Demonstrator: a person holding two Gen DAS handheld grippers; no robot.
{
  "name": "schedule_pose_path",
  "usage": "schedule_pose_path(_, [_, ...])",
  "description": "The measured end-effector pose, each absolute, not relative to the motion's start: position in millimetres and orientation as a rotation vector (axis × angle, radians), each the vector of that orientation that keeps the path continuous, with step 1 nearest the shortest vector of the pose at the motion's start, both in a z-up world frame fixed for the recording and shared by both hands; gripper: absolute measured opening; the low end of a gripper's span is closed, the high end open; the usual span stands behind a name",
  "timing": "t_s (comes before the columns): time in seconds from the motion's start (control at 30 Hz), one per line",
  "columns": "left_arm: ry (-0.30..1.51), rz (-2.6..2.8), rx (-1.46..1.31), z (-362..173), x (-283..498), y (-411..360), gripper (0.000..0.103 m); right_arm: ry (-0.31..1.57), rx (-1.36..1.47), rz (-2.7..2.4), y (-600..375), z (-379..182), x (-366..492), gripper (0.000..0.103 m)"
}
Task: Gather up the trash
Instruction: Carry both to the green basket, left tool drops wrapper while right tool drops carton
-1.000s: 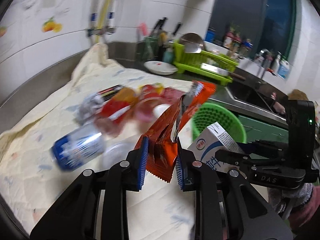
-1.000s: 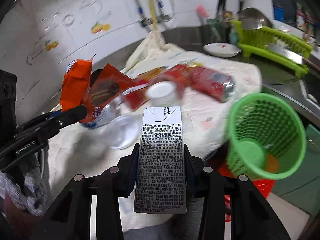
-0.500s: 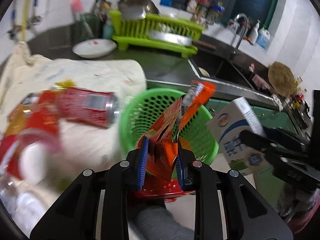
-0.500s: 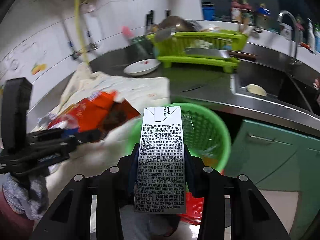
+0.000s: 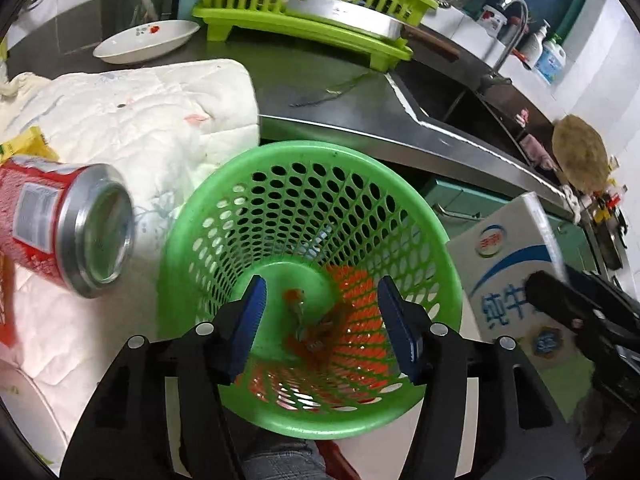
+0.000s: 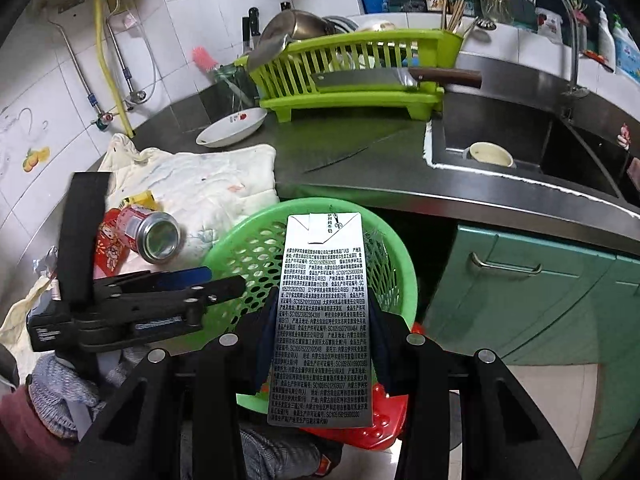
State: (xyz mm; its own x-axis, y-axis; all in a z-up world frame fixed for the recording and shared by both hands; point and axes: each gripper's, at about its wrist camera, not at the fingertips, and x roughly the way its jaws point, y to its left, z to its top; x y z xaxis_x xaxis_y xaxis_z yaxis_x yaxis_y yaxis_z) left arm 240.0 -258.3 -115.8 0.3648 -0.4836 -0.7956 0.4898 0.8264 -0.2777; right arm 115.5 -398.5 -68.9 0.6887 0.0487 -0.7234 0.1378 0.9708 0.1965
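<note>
red can [image 5: 60, 224] beside green basket [image 5: 404, 216]

The red drink can [image 5: 60, 224] runs off the left wrist view's edge — its top end is unseen. The white-and-blue milk carton [image 6: 322, 320] hides part of the green perforated plastic basket [image 6: 248, 248] — the orange wrapper [image 5: 308, 328] inside is blurred.
</note>
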Motion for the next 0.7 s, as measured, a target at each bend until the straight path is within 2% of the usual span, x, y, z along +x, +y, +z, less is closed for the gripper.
schedule_pose_path(0.1, [1.0, -0.599, 0.001, -107.4, 235.6, -244.6, 0.058, 0.827, 0.244, -0.043, -398.9, -76.7, 126.5, 0.039])
schedule_pose_path(0.4, [0.906, -0.522, -0.034, -66.3, 204.9, -191.1, 0.069, 0.927, 0.228, -0.013, -385.2, -120.8, 172.0, 0.039])
schedule_pose_path(0.7, [0.81, -0.464, -0.124, -29.0, 170.7, -126.0, 0.069, 0.983, 0.198, -0.012, -363.1, -170.6, 207.3, 0.04])
